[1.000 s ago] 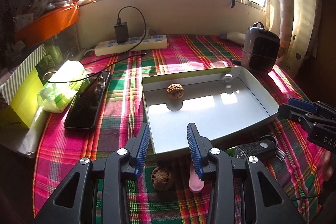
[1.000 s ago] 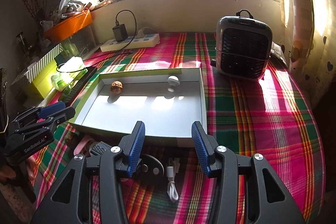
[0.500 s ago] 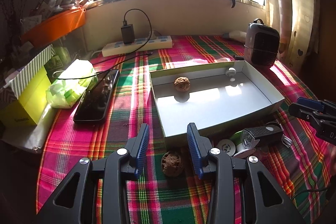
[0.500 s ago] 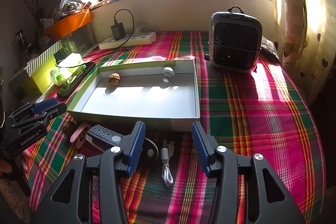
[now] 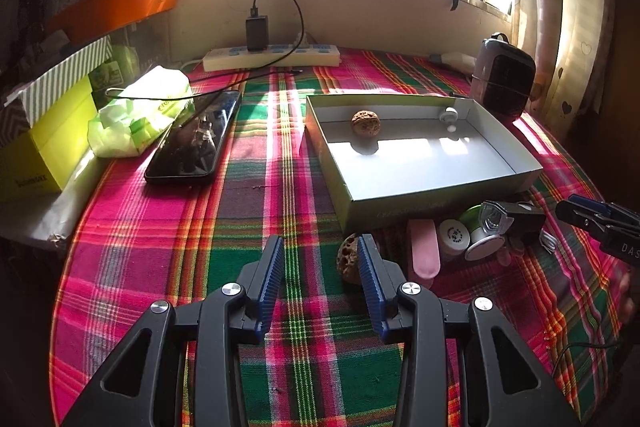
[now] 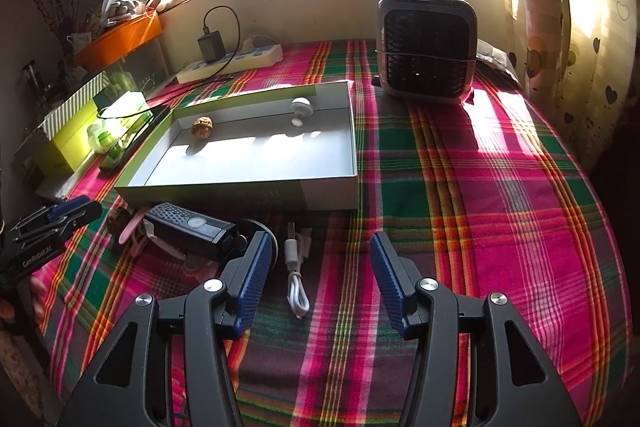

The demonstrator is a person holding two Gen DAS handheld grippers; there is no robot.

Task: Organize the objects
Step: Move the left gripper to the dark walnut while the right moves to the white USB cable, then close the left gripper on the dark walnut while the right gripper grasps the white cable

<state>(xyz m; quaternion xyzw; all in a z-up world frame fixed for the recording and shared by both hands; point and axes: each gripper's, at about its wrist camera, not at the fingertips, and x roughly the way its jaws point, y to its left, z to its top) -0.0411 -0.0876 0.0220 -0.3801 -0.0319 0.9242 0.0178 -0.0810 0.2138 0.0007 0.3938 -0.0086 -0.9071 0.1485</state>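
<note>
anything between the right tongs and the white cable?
No. In the right wrist view the cable lies on bare plaid cloth inside the open right tongs, whose jaws have just opened further; nothing lies between.

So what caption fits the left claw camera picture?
Open left claw nears a walnut beside the gray box.

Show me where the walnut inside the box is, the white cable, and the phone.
Walnut in the box (image 5: 365, 123), left wrist view, on the middle of its shell.
White cable (image 6: 297, 279), right wrist view, on its coiled cord.
Phone (image 5: 194, 139), left wrist view, on the middle of its dark screen.
</note>
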